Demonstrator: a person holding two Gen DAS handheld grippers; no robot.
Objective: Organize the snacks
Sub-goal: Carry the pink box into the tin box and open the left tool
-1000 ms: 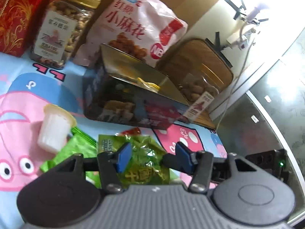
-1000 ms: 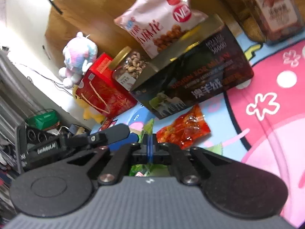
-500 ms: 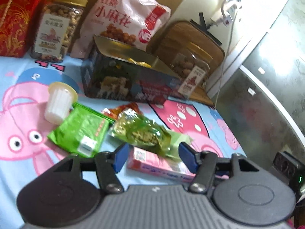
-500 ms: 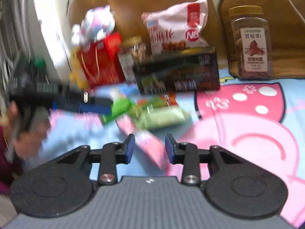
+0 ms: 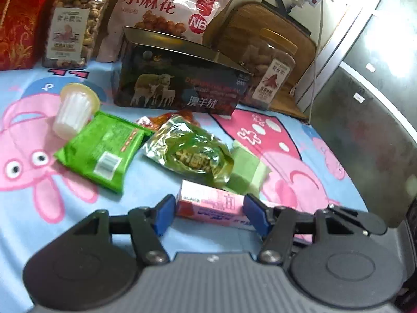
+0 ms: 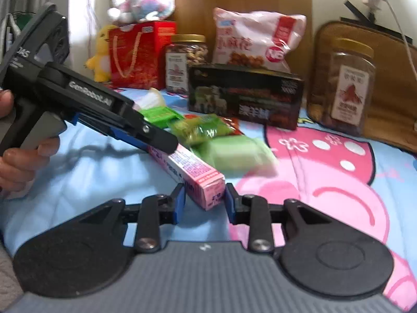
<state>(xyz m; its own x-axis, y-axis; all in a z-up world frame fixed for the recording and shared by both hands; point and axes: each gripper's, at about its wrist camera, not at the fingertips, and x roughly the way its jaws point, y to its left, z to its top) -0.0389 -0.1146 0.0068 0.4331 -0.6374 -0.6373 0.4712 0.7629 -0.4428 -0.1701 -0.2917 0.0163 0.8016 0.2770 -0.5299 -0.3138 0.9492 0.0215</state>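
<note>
Both grippers frame the pink box point(image 5: 212, 204) lying on the cartoon-print sheet point(image 5: 31, 203): the left gripper point(image 5: 211, 215) has its blue pads apart at the box's two ends, having just closed a little, and I cannot tell whether they touch it. Right gripper point(image 6: 204, 203) – jaws apart, also just narrowed – straddles one end of the box, pads not pressing. Just beyond lie a pale green packet point(image 6: 234, 154), a yellow-green pouch point(image 5: 190, 154) and a green packet point(image 5: 101, 151) – the dark carton point(image 5: 179, 88) stands farther off.
</note>
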